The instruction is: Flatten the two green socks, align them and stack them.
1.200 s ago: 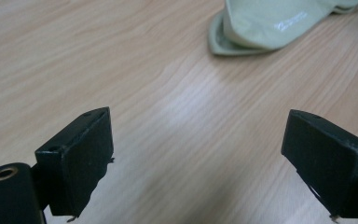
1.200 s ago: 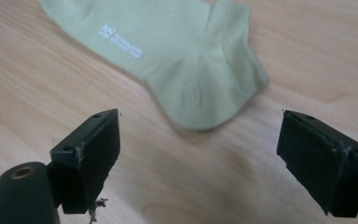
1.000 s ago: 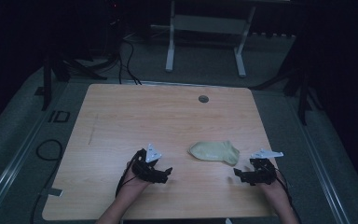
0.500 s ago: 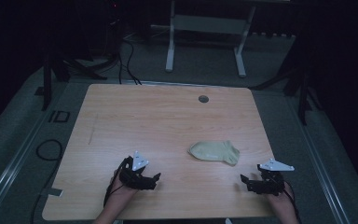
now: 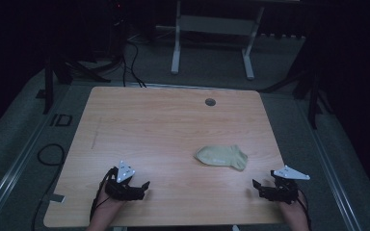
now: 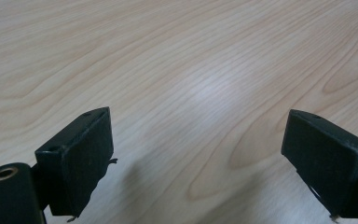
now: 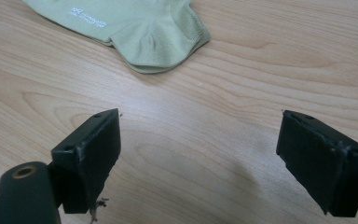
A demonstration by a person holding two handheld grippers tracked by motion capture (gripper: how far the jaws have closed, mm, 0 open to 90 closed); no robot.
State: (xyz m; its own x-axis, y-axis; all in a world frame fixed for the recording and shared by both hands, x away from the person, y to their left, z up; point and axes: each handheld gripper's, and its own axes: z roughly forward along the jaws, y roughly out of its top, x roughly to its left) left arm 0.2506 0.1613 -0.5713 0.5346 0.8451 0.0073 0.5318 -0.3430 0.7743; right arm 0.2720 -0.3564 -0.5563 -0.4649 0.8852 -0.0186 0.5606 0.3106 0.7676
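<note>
Pale green ankle sock (image 5: 222, 157), soft knit cotton with a small white logo, lying flat and alone on the light wooden table (image 5: 149, 125), toward the right half and nearer the near edge than the far one, toe pointing left and cuff end angled toward the near right corner. Nothing touching it. Left gripper (image 5: 145, 185), black with a grey three-cornered plate on top, held low over the near edge toward the near left corner, well apart from the sock; jaws spread wide in the left gripper view, bare wood grain between them, nothing grasped. Right gripper (image 5: 255, 184) parked by the near right corner, just short of the sock's cuff; jaws likewise released and wide apart in the right gripper view, with the sock (image 7: 135, 28) lying ahead of and beyond the tips, not between them. Probably a rest or ready stance: both tools drawn back to the near edge, level with each other, leaving the sock untouched in open surface. Right one seemingly better placed for a first pinch at the cuff, being near it and aimed its way; left one needing a longer reach across to the toe. Small round grommet hole (image 5: 210, 102) near the far edge, clear of the work.
</note>
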